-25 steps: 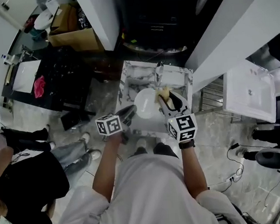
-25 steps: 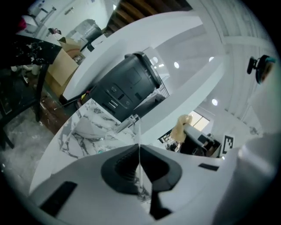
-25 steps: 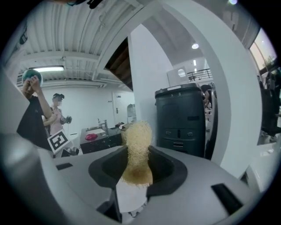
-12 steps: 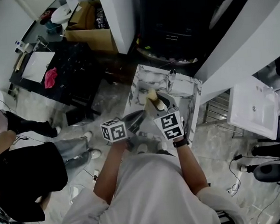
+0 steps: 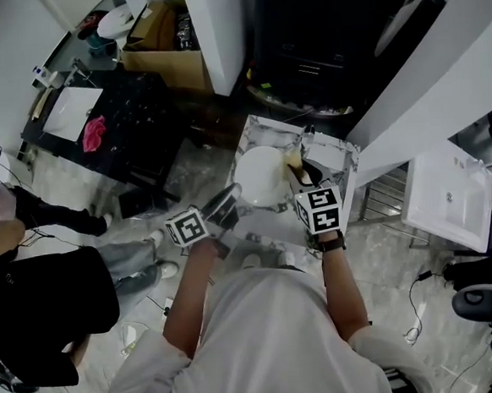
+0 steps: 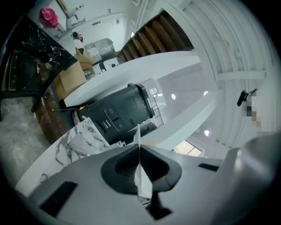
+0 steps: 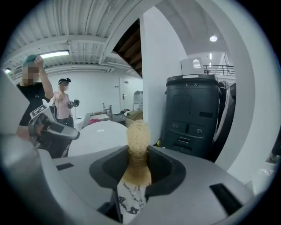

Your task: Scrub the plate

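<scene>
While the jaws of the left gripper [image 5: 232, 198] pinch its rim, the plate [image 5: 261, 178] is held over the marble desk [image 5: 268, 132], face up, showing far more than half a second ago. The right gripper [image 5: 300, 175], jaws just closing, squeezes the scrubber [image 5: 292, 158] at its right edge; contact unclear.

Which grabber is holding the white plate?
The left gripper, shut on the rim of the plate; the right gripper has just been closing its jaws on a tan scrubber.
</scene>
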The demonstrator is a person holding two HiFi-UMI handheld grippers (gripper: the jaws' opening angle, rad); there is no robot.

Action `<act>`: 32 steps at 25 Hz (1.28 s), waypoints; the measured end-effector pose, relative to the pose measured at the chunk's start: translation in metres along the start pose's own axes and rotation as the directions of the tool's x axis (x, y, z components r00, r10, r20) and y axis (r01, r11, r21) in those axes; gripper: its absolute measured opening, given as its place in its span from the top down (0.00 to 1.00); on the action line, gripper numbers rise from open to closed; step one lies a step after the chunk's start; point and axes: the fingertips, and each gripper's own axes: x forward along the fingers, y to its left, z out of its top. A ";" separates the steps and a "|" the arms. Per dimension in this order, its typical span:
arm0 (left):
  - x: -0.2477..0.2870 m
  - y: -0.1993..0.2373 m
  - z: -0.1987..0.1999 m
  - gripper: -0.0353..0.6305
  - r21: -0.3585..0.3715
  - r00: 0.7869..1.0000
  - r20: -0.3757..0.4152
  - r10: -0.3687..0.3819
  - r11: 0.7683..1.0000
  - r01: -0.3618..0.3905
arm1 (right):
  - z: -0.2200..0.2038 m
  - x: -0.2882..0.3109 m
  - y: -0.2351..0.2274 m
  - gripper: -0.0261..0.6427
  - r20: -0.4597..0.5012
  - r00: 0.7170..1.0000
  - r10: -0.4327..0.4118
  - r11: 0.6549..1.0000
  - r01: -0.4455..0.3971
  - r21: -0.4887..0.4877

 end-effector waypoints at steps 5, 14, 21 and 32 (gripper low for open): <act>0.005 0.006 0.033 0.92 -0.012 0.990 0.126 0.061 0.998 -0.060 | 0.001 0.001 0.022 0.77 -0.004 0.999 0.052 0.998 -0.052 -0.036; 0.035 -0.008 0.027 0.92 0.056 0.990 0.117 0.076 0.995 -0.083 | 0.013 0.000 0.069 0.77 0.015 0.985 0.171 0.983 -0.170 -0.069; 0.048 -0.017 -0.043 0.92 0.109 0.996 -0.064 0.069 0.992 -0.062 | 0.025 -0.008 0.057 0.77 0.059 0.991 0.123 0.990 -0.119 -0.072; 0.025 -0.031 -0.023 0.92 -0.026 0.999 0.051 0.001 1.000 0.000 | -0.008 -0.020 -0.026 0.77 0.010 0.997 -0.072 0.996 0.071 0.058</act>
